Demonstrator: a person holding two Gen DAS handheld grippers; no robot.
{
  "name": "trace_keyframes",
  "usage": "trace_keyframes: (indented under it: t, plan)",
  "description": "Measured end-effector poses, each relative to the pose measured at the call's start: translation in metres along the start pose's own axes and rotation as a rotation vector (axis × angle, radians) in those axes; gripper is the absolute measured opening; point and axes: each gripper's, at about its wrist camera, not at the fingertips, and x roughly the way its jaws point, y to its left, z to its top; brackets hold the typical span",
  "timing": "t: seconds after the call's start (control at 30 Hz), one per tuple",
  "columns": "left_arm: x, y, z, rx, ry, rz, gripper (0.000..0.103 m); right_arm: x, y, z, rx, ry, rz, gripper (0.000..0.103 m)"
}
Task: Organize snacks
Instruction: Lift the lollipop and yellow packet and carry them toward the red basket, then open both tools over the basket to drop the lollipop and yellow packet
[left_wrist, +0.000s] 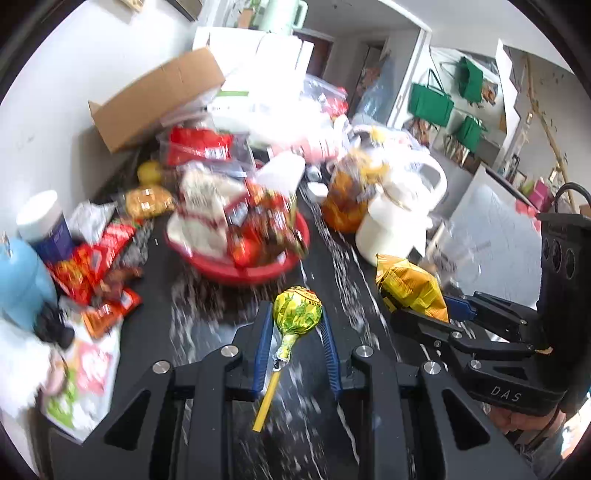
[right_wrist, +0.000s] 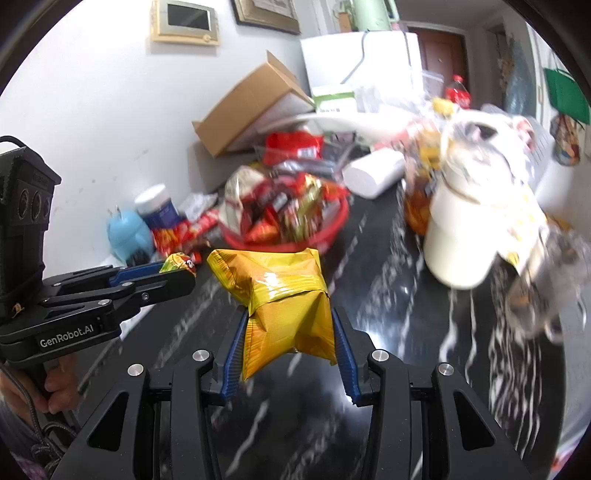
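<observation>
My left gripper (left_wrist: 295, 314) is shut on a lollipop (left_wrist: 296, 309) in a yellow-green wrapper, its yellow stick pointing back between the fingers. That lollipop (right_wrist: 180, 262) also shows at the left gripper (right_wrist: 177, 271) in the right wrist view. My right gripper (right_wrist: 290, 321) is shut on a crinkled yellow snack bag (right_wrist: 286, 291), held above the dark counter. The same yellow snack bag (left_wrist: 410, 286) appears at the right gripper (left_wrist: 421, 314) in the left wrist view. Ahead stands a red basin (left_wrist: 236, 267) heaped with snack packets, the red basin (right_wrist: 332, 225) lying beyond both grippers.
Loose red and orange packets (left_wrist: 96, 266) lie left of the basin, by a blue container (left_wrist: 22, 280) and a white-lidded jar (left_wrist: 44, 221). A white jug (right_wrist: 465, 229), an orange bag (left_wrist: 345, 199), a glass (right_wrist: 546, 291) and a cardboard box (right_wrist: 251, 107) crowd the right and back.
</observation>
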Motion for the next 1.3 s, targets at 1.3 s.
trace_keyframes:
  t: [1.3]
  plan:
    - [0.11,0.045,0.14,0.06,0.069,0.069,0.055,0.102,-0.035,0.12,-0.08,0.008,-0.024,0.043]
